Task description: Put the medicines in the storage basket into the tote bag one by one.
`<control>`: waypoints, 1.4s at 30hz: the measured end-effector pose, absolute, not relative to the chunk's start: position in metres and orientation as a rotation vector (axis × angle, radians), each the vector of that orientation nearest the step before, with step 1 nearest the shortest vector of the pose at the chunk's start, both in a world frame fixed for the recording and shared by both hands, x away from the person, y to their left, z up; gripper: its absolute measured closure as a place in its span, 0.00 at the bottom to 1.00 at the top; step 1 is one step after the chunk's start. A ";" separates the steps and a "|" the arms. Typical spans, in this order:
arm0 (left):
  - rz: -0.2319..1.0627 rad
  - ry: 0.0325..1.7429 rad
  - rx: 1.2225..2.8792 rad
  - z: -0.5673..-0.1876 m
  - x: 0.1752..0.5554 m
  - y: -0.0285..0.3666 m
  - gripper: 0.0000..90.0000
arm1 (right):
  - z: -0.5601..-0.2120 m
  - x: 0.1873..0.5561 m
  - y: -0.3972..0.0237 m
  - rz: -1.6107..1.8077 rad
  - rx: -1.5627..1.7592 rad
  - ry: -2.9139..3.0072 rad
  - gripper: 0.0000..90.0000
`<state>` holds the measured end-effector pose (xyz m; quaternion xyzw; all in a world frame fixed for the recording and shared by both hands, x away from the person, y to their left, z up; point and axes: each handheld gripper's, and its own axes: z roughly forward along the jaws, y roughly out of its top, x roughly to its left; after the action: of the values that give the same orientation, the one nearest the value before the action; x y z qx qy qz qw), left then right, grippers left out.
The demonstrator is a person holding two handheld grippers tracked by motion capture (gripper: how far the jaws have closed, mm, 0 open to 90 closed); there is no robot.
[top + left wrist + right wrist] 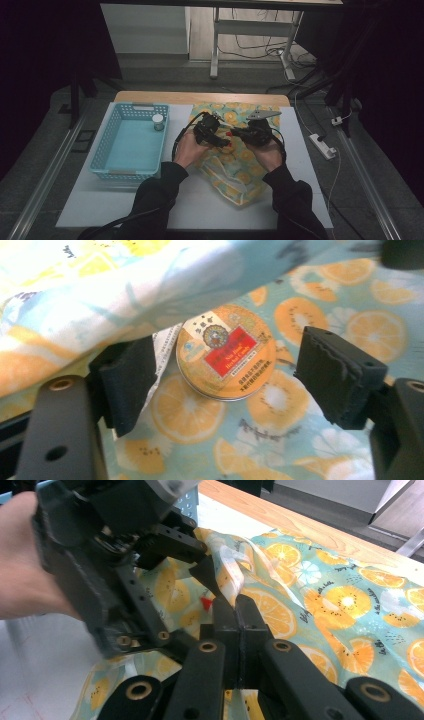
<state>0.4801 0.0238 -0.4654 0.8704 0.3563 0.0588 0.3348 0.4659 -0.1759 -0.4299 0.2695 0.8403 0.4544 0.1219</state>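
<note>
A lifted fold of the orange-slice-printed teal cloth bag (150, 285) partly hides the round orange tin (226, 351). The left claw (235, 375) stands apart around it. The right claw (235, 625), lower centre, is clamped on the cloth.

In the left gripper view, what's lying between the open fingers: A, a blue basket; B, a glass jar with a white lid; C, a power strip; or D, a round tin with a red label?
D: a round tin with a red label lies on the orange-print cloth, between the left gripper fingers, which stand apart from it.
</note>
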 end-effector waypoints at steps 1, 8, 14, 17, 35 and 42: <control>0.148 0.928 2.268 -0.465 0.479 0.024 0.25 | -0.430 0.466 -0.176 1.325 0.785 2.454 1.00; 0.073 0.881 2.253 -0.456 0.470 0.030 0.15 | -0.429 0.466 -0.177 1.328 0.785 2.453 1.00; 0.026 0.815 2.241 -0.450 0.463 0.033 0.03 | -0.430 0.466 -0.176 1.325 0.787 2.456 1.00; -0.001 0.793 2.213 -0.448 0.460 0.035 0.01 | -0.431 0.466 -0.176 1.320 0.790 2.459 1.00; 0.068 0.791 2.202 -0.430 0.452 0.077 0.01 | -0.433 0.468 -0.176 1.314 0.793 2.459 1.00; 0.088 0.836 2.195 -0.432 0.456 0.102 0.00 | -0.433 0.467 -0.175 1.312 0.786 2.463 1.00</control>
<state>0.4564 0.1017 -0.4322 0.8617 0.3284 0.0346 0.3854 0.4671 -0.1753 -0.4328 0.2691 0.8433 0.4493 0.1206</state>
